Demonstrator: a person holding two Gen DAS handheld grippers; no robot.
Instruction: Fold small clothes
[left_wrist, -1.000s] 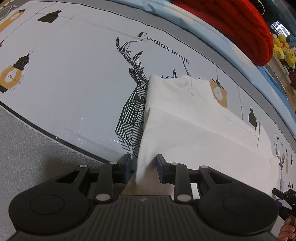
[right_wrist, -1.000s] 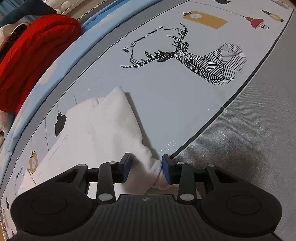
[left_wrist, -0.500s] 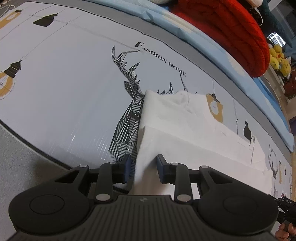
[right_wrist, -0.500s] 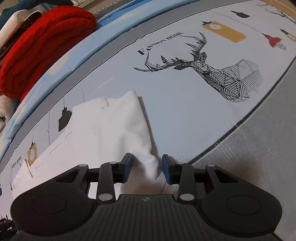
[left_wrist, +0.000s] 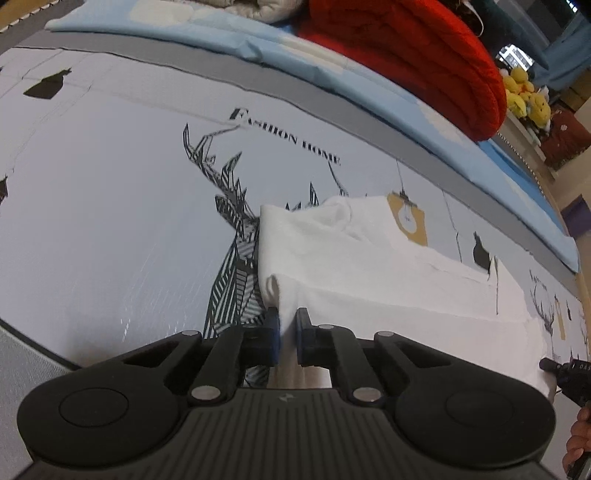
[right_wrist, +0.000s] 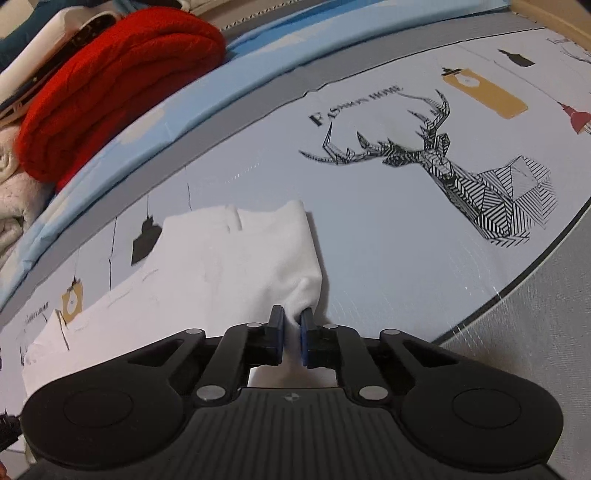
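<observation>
A printed sheet (left_wrist: 110, 221) with a deer drawing (right_wrist: 461, 173) carries a folded white garment (left_wrist: 369, 273) at its middle, with a blue quilt (left_wrist: 332, 70) at twelve o'clock and a red blanket (right_wrist: 110, 81) toward eleven.

Plain white garment (left_wrist: 369, 273), unpatterned, spread on a pale grey-white printed mat (left_wrist: 103, 229) bearing a black-and-white striped geometric stag head (right_wrist: 461, 173), black lettering, black lantern silhouettes and mustard-yellow lamp tags, edged by a dark line with grey textured border. Behind, a light blue sheet (left_wrist: 369, 85) with pale patches, and a bright red ribbed knit blanket (right_wrist: 110, 81). Black left hand-held gripper (left_wrist: 287, 332) and right hand-held gripper (right_wrist: 291, 332), both with blue pads.
</observation>
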